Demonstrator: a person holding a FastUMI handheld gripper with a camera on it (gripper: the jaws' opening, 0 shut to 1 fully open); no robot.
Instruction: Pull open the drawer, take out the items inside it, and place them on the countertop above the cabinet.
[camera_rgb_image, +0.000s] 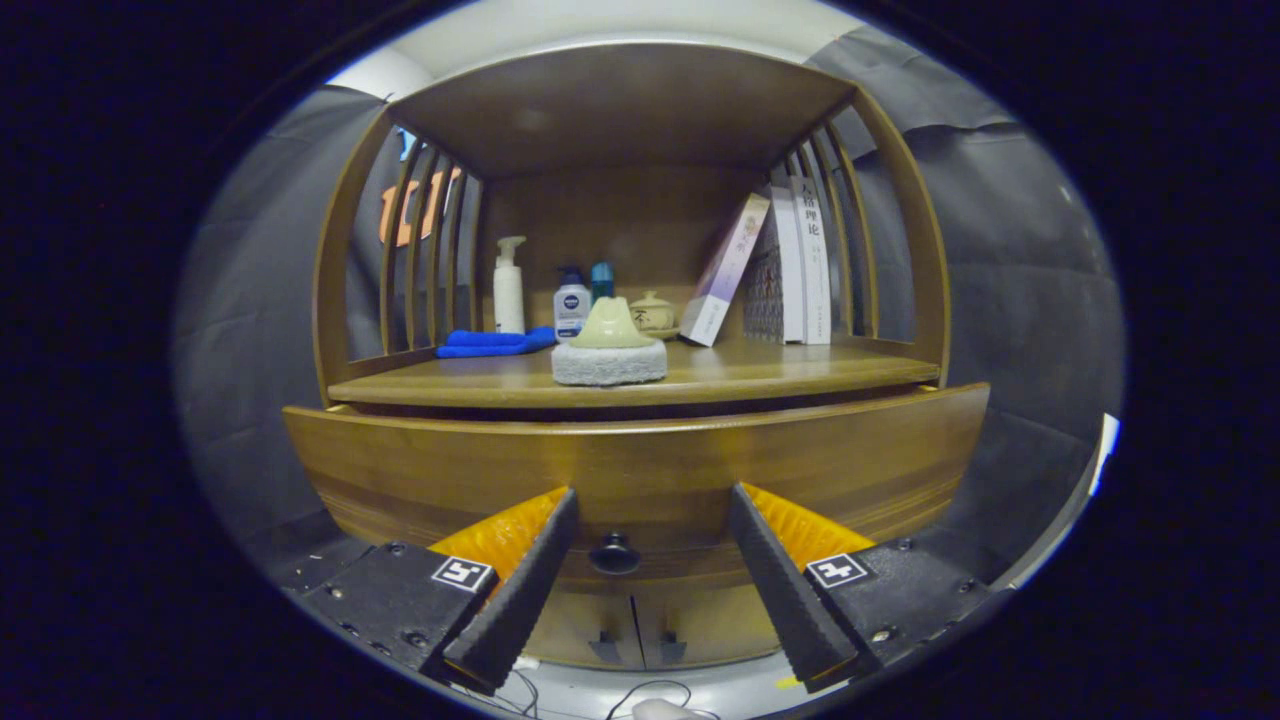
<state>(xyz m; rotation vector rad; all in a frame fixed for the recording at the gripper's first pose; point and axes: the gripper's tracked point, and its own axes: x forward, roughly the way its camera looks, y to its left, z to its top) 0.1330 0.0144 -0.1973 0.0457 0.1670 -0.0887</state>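
My gripper (652, 500) has its fingers spread wide, nothing held between them; the dark round drawer knob (614, 552) sits in the gap between the two fingers, a little beyond the tips, no contact that I can see; left finger (520, 590) and right finger (775, 585) each stand off to its side. The drawer (640, 470) is a wide wooden front running across just ahead of the fingers; it reads as slightly out from the cabinet, with a dark gap under the countertop edge, but I cannot tell how far, and its inside is hidden from here, so I cannot tell what is in it. Below the knob are two lower cabinet doors (640, 625) with small dark handles, meeting at a centre seam; some thin cables (640, 695) lie on the pale floor in front.

Above the drawer is the countertop (780, 372); near its front edge sits a round scrub pad with a pale cone-shaped handle (609, 350); behind and left, a folded blue cloth (495, 342); further back a white pump bottle (508, 288), a small lotion bottle (571, 305), a teal-capped bottle (602, 280), a small lidded pot (652, 312); to the right, books (790, 265), one of them leaning against the upright ones.
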